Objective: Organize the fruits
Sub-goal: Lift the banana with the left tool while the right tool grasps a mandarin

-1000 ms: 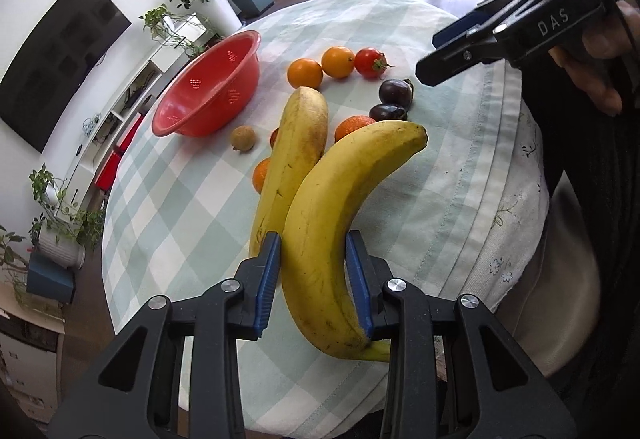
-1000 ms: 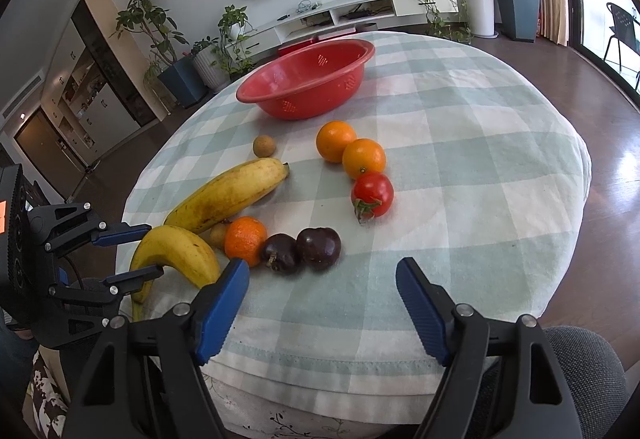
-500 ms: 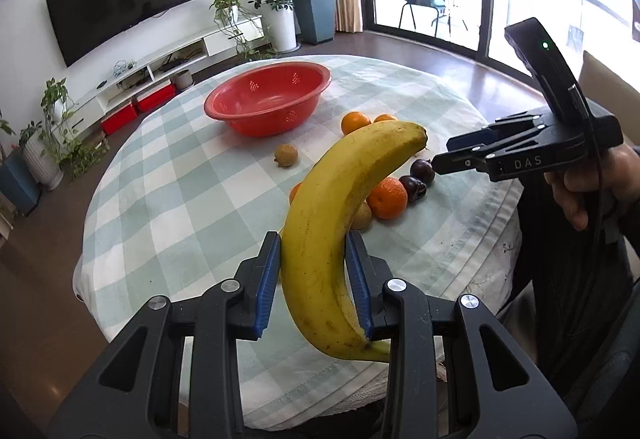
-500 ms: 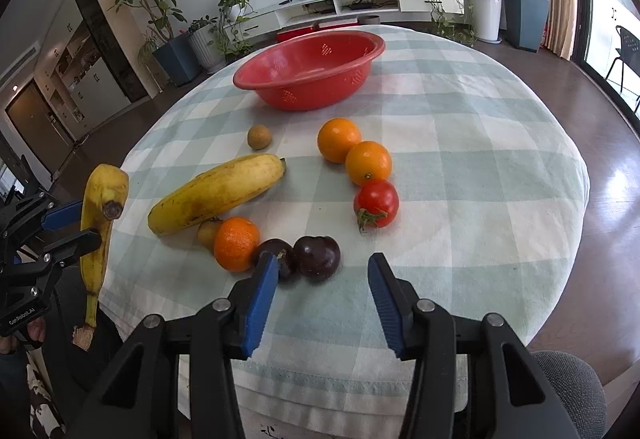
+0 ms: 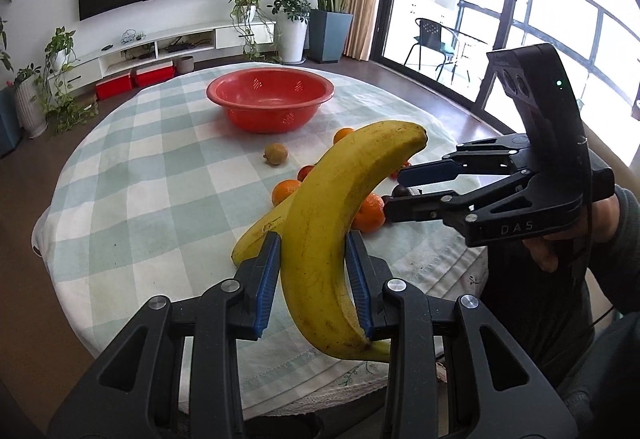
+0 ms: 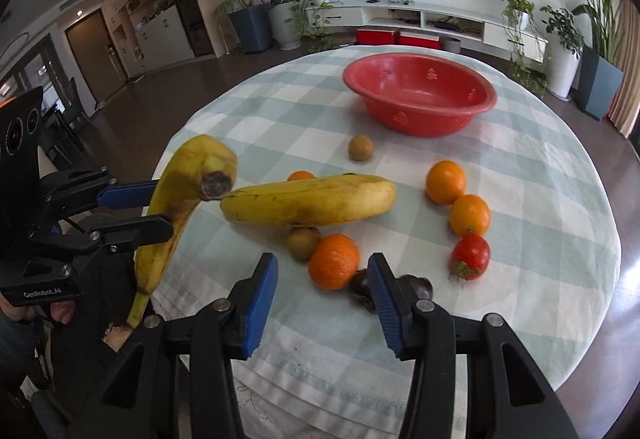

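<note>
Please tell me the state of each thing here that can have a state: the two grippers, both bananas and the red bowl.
Left gripper: shut on held banana.
Right gripper: jaws open, nothing between them.
Held banana: lifted off the table.
Second banana: lying on the tablecloth.
Red bowl: upright, empty.

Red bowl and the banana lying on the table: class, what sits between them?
In the right wrist view, one small brown kiwi lies on the checked cloth between the red bowl and the lying banana.
</note>
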